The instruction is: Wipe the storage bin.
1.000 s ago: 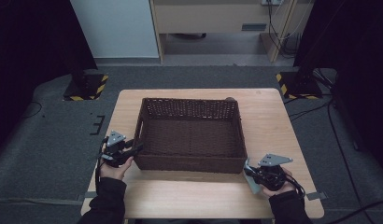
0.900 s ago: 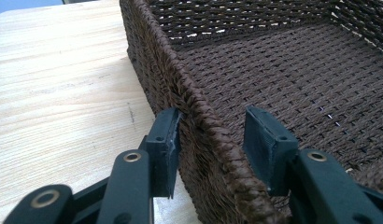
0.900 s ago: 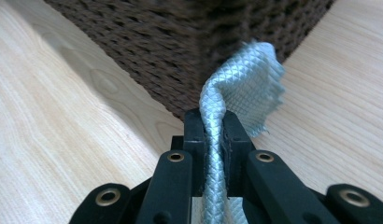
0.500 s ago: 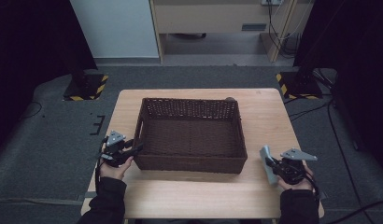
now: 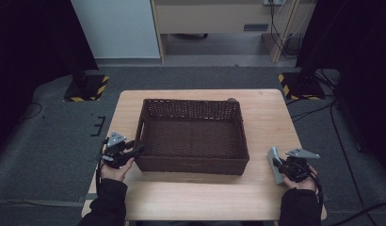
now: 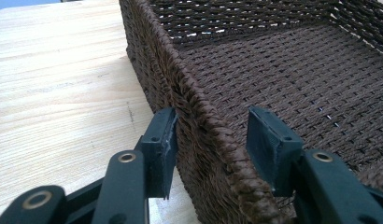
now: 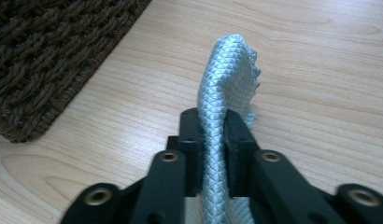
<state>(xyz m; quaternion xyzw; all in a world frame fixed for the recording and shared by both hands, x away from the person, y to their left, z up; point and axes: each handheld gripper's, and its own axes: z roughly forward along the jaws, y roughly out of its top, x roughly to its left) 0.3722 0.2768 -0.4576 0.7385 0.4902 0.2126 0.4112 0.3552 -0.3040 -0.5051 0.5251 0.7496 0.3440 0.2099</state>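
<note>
1. Compared with a second before, the right gripper (image 5: 278,165) had drawn away from the basket's (image 5: 193,136) near right corner toward the bench's (image 5: 266,113) right edge, carrying the pale blue cloth (image 5: 275,165) with it.
2. The left gripper (image 5: 134,151) had stayed at the basket's near left corner.
3. The right fingers (image 7: 193,140) were pinched closed on the cloth (image 7: 222,102), which stood upright between them, its far end just over the wood.
4. The left fingers (image 6: 162,144) stood apart, straddling the basket's left wall (image 6: 199,121); the outer one touched the weave and the inner one was clear of it.
5. The basket sat mid-bench, nearer the far edge, its inside bare.
6. Open wood ran along the whole near edge, with a narrower strip to the right of the basket where the cloth was.
7. A small dark thing (image 5: 232,100) peeked out behind the basket's far right corner; I could not tell what it was.
</note>
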